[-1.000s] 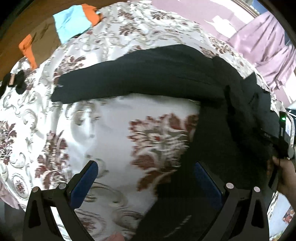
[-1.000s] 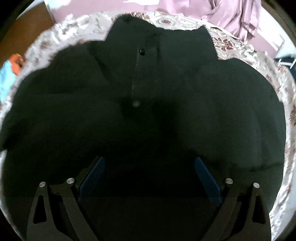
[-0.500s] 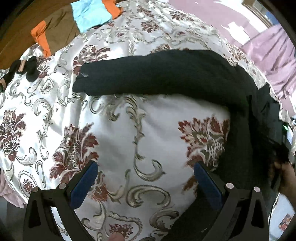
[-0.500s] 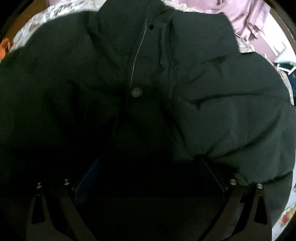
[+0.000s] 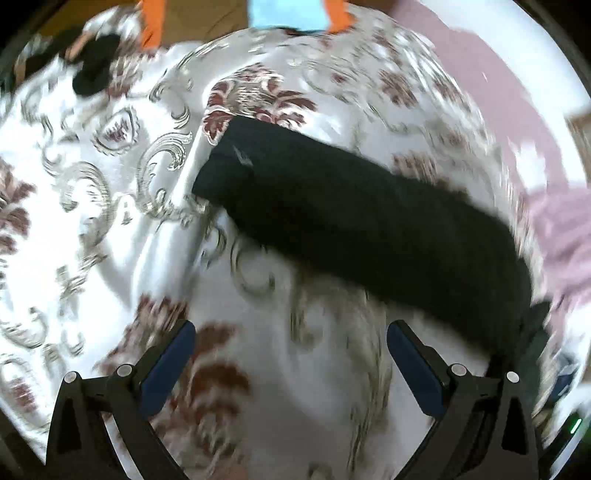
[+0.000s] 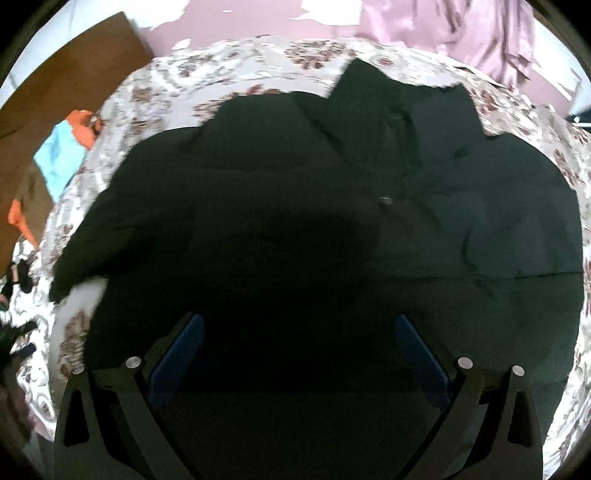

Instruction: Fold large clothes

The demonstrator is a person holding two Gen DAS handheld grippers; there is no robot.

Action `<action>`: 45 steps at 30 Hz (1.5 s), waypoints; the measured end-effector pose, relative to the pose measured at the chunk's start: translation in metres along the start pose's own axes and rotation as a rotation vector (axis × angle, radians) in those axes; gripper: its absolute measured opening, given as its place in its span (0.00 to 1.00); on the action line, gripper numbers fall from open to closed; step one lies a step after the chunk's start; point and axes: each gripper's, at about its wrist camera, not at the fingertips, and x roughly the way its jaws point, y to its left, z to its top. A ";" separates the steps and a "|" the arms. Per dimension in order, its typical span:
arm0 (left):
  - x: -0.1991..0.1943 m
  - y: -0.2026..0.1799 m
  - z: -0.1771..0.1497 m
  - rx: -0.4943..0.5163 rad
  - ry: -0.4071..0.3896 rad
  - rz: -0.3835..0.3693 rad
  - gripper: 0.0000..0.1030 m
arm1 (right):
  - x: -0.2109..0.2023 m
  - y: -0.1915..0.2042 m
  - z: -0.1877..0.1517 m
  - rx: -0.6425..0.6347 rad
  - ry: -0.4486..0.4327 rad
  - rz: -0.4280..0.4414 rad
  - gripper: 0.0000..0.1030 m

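A large black padded jacket (image 6: 332, 206) lies spread on a white bedspread with dark red flowers (image 6: 258, 62); its collar points to the far side and a metal snap (image 6: 386, 200) shows near the middle. My right gripper (image 6: 299, 332) hovers open above the jacket's lower body, nothing between its blue pads. In the left wrist view one black sleeve (image 5: 351, 221) stretches across the bedspread (image 5: 92, 206), cuff at upper left. My left gripper (image 5: 290, 343) hangs open over bare bedspread just below the sleeve, not touching it.
A blue and orange garment (image 5: 288, 14) lies past the bed's far edge on a brown surface (image 6: 70, 85). A small black item (image 5: 92, 74) rests on the bedspread at upper left. Pink cloth (image 6: 461, 33) is heaped beyond the bed.
My left gripper has swung left along the sleeve and lower, so the cuff end is now central. My right gripper has pulled up and back, and more of the jacket and bed shows.
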 end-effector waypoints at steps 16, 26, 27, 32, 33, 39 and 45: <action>0.069 -0.002 0.025 -0.362 0.071 -0.357 0.96 | -0.018 0.064 0.025 -0.110 -0.065 0.131 0.98; 0.098 -0.028 0.048 -0.318 0.073 -0.292 0.77 | -0.012 0.057 0.024 -0.103 -0.053 0.136 0.98; 0.101 -0.028 0.053 -0.334 0.070 -0.295 0.76 | -0.012 0.058 0.024 -0.103 -0.056 0.135 0.98; 0.088 -0.043 0.071 -0.258 0.016 -0.325 0.09 | -0.011 0.060 0.032 -0.146 -0.084 0.139 0.98; 0.076 -0.049 0.074 -0.217 -0.011 -0.338 0.08 | -0.010 0.061 0.035 -0.155 -0.089 0.150 0.98; 0.017 -0.070 0.087 -0.090 -0.125 -0.381 0.06 | 0.023 0.087 0.075 -0.252 -0.114 0.135 0.44; -0.046 -0.112 0.087 0.091 -0.245 -0.393 0.06 | 0.078 0.107 0.096 -0.261 0.001 0.130 0.23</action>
